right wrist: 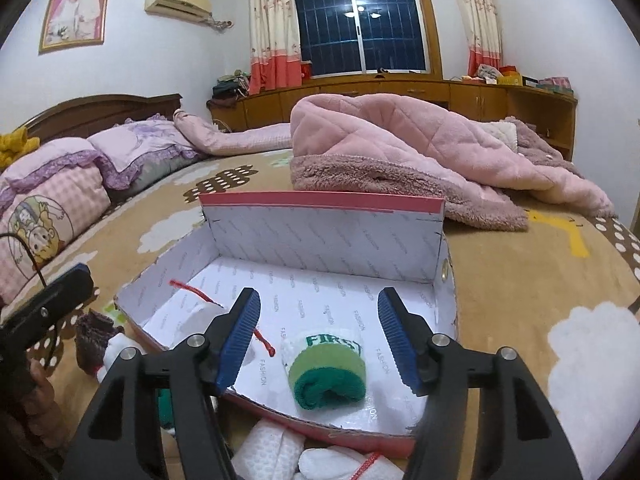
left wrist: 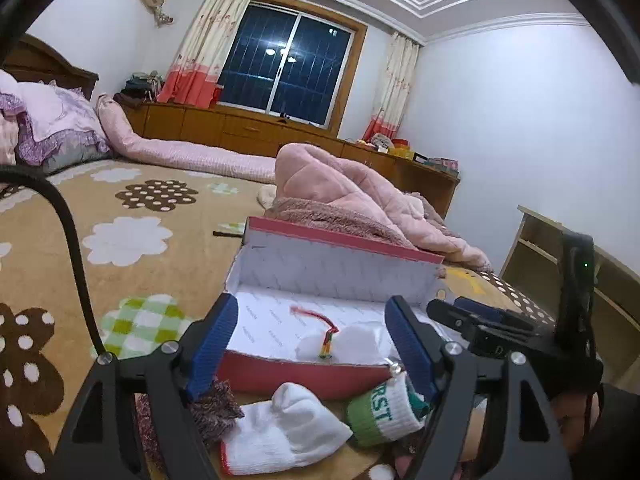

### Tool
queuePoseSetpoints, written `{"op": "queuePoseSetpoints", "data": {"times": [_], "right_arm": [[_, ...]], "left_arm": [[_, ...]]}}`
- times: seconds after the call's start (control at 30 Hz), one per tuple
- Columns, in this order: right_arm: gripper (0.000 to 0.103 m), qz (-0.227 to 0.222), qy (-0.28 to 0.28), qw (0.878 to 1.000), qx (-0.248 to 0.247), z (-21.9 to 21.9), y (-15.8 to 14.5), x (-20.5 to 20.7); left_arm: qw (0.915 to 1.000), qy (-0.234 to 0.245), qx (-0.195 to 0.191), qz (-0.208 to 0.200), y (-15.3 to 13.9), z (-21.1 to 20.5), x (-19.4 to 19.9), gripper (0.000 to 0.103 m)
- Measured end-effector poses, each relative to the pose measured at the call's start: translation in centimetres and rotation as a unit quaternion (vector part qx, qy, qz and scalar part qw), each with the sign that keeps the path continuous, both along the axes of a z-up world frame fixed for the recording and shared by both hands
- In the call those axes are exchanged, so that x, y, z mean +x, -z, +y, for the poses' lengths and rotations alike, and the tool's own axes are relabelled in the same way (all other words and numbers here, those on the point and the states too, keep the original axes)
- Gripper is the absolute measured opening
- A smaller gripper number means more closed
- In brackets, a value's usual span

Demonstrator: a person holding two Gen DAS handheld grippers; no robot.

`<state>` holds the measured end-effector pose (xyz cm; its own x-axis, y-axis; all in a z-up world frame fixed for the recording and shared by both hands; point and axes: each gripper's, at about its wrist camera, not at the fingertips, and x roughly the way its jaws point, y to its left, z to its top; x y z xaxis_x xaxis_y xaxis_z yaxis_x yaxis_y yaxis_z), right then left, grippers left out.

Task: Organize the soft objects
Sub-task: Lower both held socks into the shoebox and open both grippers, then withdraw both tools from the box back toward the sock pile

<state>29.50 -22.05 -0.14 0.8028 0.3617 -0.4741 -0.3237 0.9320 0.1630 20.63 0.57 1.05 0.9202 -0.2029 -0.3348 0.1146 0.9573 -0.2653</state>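
The rolled green sock (right wrist: 327, 372) lies in the box (right wrist: 320, 236), low centre of the right view, between my right gripper's (right wrist: 320, 338) open fingers, untouched. My left gripper (left wrist: 312, 344) gapes empty too.

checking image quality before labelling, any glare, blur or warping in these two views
Left wrist view: strong fisheye bending, dark corners, the ceiling lamp mirrored in the dark window, the white sock up close is sharp. Right wrist view: same warping, lamp glare on the window, slight smear near the right gripper at lower right, the green sock roll crisp.
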Motion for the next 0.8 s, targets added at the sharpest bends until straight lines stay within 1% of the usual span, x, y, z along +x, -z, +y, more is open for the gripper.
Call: {"op": "queuePoseSetpoints", "data": {"times": [0.1, 0.27, 0.37, 0.53, 0.63, 0.67, 0.73, 0.8], "right_arm": [[0.063, 0.010, 0.001, 1.000, 0.001, -0.2, 0.3, 0.3], [0.063, 0.014, 0.002, 1.000, 0.002, -0.3, 0.3, 0.2], [0.063, 0.015, 0.002, 1.000, -0.001, -0.5, 0.2, -0.1], [0.063, 0.011, 0.005, 1.000, -0.005, -0.9, -0.2, -1.5], [0.063, 0.011, 0.004, 1.000, -0.007, -1.1, -0.3, -2.6], [0.063, 0.011, 0.004, 1.000, -0.009, -1.1, -0.4, -2.9], [0.063, 0.011, 0.004, 1.000, -0.008, -1.1, -0.6, -3.6], [0.063, 0.011, 0.007, 1.000, -0.001, -1.2, -0.9, -4.4]], "left_arm": [[0.9999, -0.001, 0.009, 0.007, 0.2, -0.2, 0.1, 0.080], [0.9994, -0.005, 0.030, 0.016, 0.4, -0.7, 0.2, 0.080], [0.9984, -0.014, 0.045, 0.032, 1.0, -0.9, -0.1, 0.080], [0.9974, -0.028, 0.049, 0.044, 1.0, -0.5, -1.2, 0.080], [0.9942, -0.044, 0.080, 0.057, 0.8, -1.1, -2.1, 0.080], [0.9922, -0.047, 0.097, 0.063, 0.8, -1.5, -2.7, 0.080], [0.9902, -0.038, 0.115, 0.070, 1.0, -2.2, -3.7, 0.080], [0.9892, -0.028, 0.125, 0.072, 0.9, -2.7, -4.7, 0.080]]}}
